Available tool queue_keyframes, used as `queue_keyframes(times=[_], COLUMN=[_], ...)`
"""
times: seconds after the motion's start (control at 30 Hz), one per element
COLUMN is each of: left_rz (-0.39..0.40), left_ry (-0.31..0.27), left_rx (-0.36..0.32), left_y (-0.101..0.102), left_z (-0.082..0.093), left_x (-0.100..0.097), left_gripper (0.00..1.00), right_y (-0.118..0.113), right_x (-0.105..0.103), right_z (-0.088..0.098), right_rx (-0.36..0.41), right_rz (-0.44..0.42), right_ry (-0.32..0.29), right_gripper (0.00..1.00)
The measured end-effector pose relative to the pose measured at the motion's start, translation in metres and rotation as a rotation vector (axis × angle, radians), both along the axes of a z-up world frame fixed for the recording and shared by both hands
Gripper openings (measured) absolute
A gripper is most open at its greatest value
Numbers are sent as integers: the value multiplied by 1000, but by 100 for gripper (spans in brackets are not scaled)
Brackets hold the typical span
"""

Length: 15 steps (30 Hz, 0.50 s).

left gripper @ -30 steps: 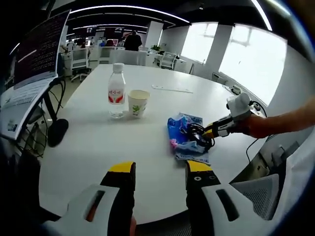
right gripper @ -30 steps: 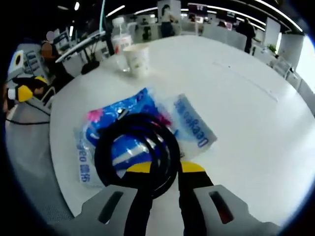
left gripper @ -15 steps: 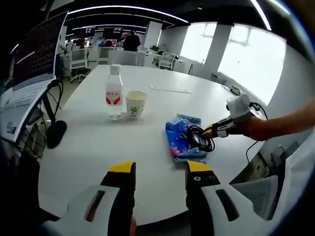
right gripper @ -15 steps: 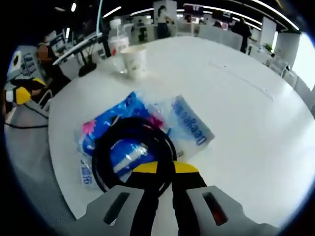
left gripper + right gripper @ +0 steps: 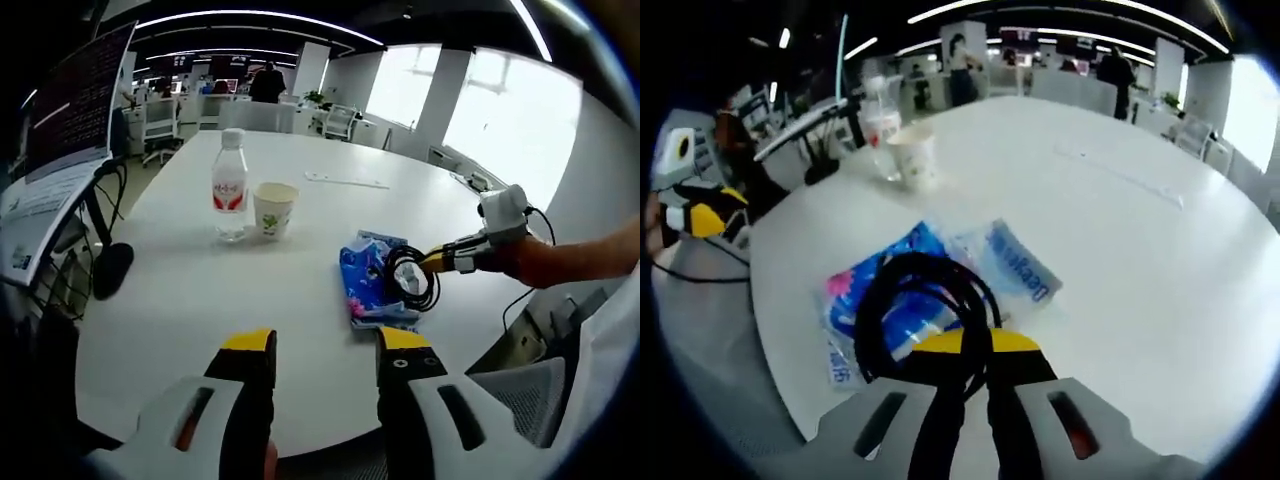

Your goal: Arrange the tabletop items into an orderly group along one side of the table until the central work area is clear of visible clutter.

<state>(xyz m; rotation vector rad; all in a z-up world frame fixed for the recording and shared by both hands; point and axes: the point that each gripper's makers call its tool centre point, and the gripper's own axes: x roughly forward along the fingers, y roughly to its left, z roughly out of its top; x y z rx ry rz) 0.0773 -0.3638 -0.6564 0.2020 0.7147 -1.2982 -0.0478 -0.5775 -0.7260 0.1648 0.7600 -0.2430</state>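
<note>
A coiled black cable [image 5: 923, 300] hangs from my right gripper [image 5: 975, 345], whose jaws are shut on it just above the blue snack packets [image 5: 895, 300]. In the left gripper view the right gripper [image 5: 432, 263] comes in from the right with the black cable [image 5: 410, 280] over the blue packets [image 5: 368, 280]. A water bottle [image 5: 229, 190] with a red label and a paper cup [image 5: 273, 209] stand together farther back. My left gripper [image 5: 323, 348] is open over the table's near edge, holding nothing.
The round white table [image 5: 200, 300] carries a flat white strip [image 5: 348, 181] at its far side. A black mouse-like object [image 5: 112, 268] and a monitor [image 5: 80, 95] sit left of the table. Office chairs and desks stand behind. The left gripper [image 5: 690, 215] shows at the left edge.
My right gripper has lifted the cable up off the blue packets and drawn it slightly back. The left gripper has stayed still.
</note>
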Motion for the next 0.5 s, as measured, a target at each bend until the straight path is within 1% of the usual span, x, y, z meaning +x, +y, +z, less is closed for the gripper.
queue_keyframes(times=[0.2, 0.23, 0.27, 0.3, 0.4, 0.5], left_rz=[1, 2, 3, 3, 5, 7], left_ry=[0, 0, 0, -1, -2, -2], left_rx=[3, 3, 1, 0, -6, -8], left_y=[1, 1, 1, 1, 0, 0], left_z=[-1, -1, 0, 0, 2, 2], left_x=[1, 1, 1, 1, 1, 1], left_gripper=[38, 38, 38, 38, 38, 38], right_y=[2, 2, 3, 4, 6, 7], right_x=[3, 3, 5, 4, 5, 4], right_z=[11, 13, 16, 16, 20, 25], right_rx=[-15, -12, 2, -3, -15, -12], right_rz=[19, 18, 5, 12, 30, 27], right_ry=[-23, -29, -55, -44, -47, -59], right_gripper=[2, 1, 1, 0, 0, 0])
